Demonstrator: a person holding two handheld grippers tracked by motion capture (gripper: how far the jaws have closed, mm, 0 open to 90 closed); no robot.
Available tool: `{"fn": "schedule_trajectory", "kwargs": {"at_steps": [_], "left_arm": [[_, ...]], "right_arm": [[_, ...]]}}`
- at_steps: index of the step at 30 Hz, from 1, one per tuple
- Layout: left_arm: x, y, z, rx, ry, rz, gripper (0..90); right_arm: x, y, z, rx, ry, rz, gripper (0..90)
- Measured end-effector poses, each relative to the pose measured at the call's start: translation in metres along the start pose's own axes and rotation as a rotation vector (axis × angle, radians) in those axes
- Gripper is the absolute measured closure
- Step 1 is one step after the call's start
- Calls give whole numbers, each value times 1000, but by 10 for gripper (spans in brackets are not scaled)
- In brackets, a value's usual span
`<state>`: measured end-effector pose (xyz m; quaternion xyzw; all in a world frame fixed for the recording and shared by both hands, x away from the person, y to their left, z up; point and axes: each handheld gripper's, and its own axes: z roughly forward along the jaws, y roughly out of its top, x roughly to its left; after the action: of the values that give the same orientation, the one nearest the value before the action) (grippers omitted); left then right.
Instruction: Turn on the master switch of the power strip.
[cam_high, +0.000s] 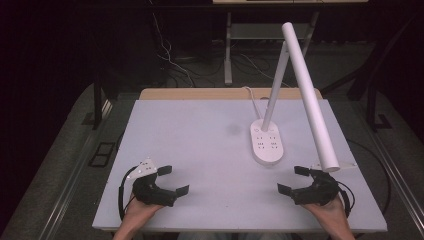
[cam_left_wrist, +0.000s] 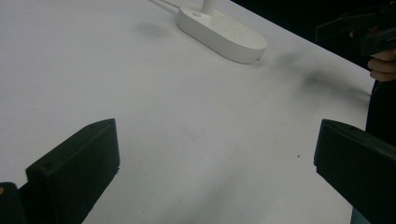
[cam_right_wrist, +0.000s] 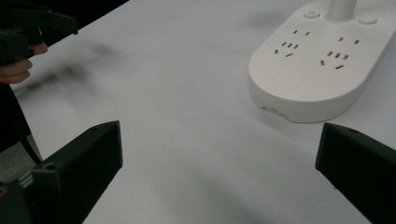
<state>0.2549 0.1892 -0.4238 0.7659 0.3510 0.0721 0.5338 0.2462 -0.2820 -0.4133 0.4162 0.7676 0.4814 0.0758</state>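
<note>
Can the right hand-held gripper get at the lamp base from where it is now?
Probably yes. The right hand-held gripper is open, and bare table lies between it and the lamp base. The slanted lamp head hangs just above that hand.

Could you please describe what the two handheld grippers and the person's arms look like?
Both the left gripper and the right gripper are black, each with two blocky, flat-faced jaws. A grey three-cornered plate tops each one, and a black cable loops from each. The forearms are bare, with no sleeves showing.
</note>
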Motion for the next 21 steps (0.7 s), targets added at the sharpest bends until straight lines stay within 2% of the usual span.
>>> {"fn": "schedule_trajectory", "kwargs": {"at_steps": [9, 21], "left_arm": [[-1, 0, 0, -4, -7, 1, 0], [-2, 0, 1, -1, -18, 0, 0]], "right_arm": [[1, -1, 3, 32, 5, 2, 2], [1, -2, 5, 46, 6, -6, 2]]}}
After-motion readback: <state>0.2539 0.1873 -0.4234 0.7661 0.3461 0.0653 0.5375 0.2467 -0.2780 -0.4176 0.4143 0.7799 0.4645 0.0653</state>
